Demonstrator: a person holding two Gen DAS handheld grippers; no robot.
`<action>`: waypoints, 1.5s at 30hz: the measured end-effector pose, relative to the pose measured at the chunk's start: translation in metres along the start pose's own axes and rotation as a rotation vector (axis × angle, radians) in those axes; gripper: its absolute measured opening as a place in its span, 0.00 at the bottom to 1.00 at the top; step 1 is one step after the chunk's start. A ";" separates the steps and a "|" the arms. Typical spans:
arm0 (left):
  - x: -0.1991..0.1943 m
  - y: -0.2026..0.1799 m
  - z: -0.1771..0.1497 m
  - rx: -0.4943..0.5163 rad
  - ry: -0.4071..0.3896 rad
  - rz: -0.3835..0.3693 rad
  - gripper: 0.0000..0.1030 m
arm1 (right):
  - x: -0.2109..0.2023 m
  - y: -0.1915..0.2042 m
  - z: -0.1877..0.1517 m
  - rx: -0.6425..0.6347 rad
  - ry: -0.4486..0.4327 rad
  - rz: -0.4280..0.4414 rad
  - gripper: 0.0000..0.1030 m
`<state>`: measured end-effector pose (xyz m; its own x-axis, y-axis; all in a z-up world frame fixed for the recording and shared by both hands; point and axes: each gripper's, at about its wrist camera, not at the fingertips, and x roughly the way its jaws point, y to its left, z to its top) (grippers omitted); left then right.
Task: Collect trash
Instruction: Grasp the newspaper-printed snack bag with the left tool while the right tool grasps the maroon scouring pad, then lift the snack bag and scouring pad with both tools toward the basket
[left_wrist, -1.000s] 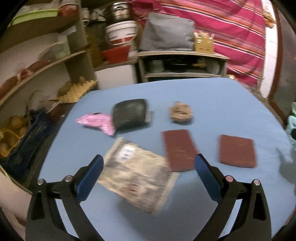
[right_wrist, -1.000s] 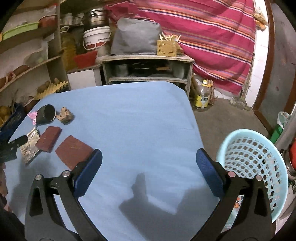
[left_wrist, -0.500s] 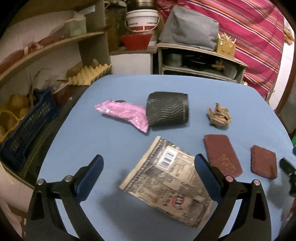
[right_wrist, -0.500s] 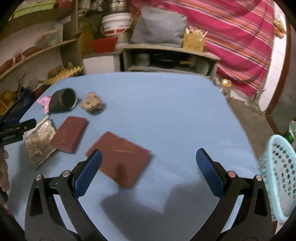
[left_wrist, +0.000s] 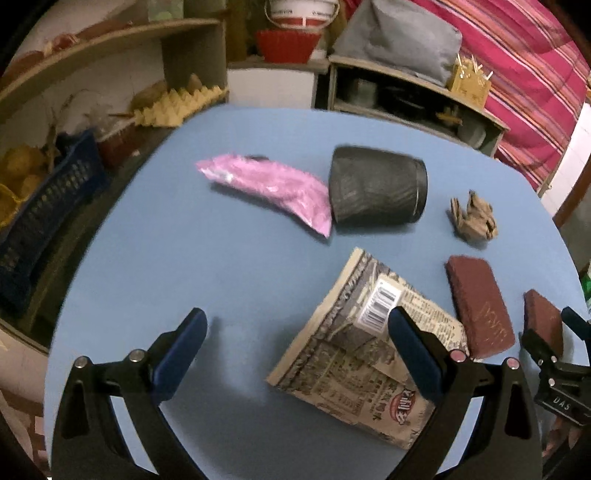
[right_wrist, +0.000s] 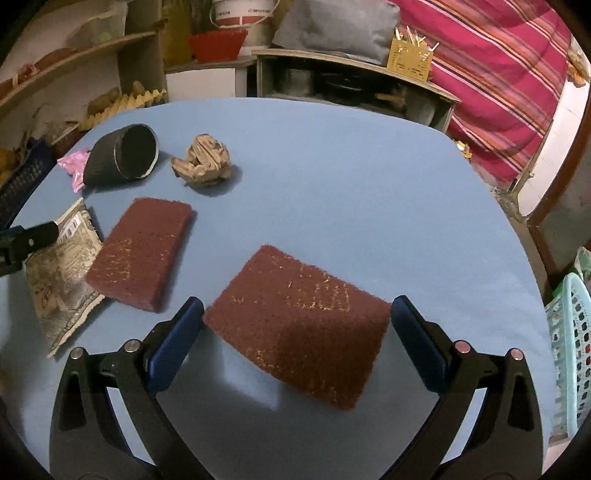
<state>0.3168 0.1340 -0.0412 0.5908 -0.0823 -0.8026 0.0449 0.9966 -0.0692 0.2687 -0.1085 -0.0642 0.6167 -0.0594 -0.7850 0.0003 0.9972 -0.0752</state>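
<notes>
My right fingers (right_wrist: 295, 332) had swung away from the blue basket (right_wrist: 570, 354) and come down over the near red pad (right_wrist: 303, 325). A moment before, they looked at bare counter (right_wrist: 332, 177) and the pad was far off to the left. Now the pad lay right between them. They were wide apart and held nothing. I think this meant the pad was the first bit of trash I would pick up.

The near red pad lay flat by the near edge of the counter. Its long side ran slanted, from near-right up to far-left. The second red pad (right_wrist: 142, 254) lay just to its left, pointing away from me and a bit to the right. One end of it sat on the printed packet (right_wrist: 61, 280).

My left fingers (left_wrist: 295, 350) had moved in too. They were wide apart, over the printed packet's left side, and held nothing. The packet's long side ran from the near-right to the far-left.

Farther back lay the black cup (left_wrist: 376, 190) on its side, its open mouth to the right. The pink wrapper (left_wrist: 269, 186) touched it on the left. The crumpled paper ball (left_wrist: 472, 218) sat near it on the right.

The basket stood off the counter's right edge.
</notes>
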 end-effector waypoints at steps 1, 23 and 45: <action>0.002 -0.001 -0.001 0.002 0.009 -0.009 0.93 | -0.001 -0.001 0.000 0.004 -0.001 0.003 0.90; -0.015 -0.003 -0.019 0.027 0.018 -0.074 0.28 | -0.021 -0.001 -0.008 -0.075 -0.016 0.084 0.63; -0.039 0.032 -0.044 -0.030 0.020 -0.078 0.04 | -0.013 -0.008 -0.012 0.110 0.013 -0.002 0.84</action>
<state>0.2600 0.1692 -0.0382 0.5700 -0.1604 -0.8059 0.0657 0.9865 -0.1499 0.2511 -0.1163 -0.0606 0.6065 -0.0616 -0.7927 0.0886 0.9960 -0.0096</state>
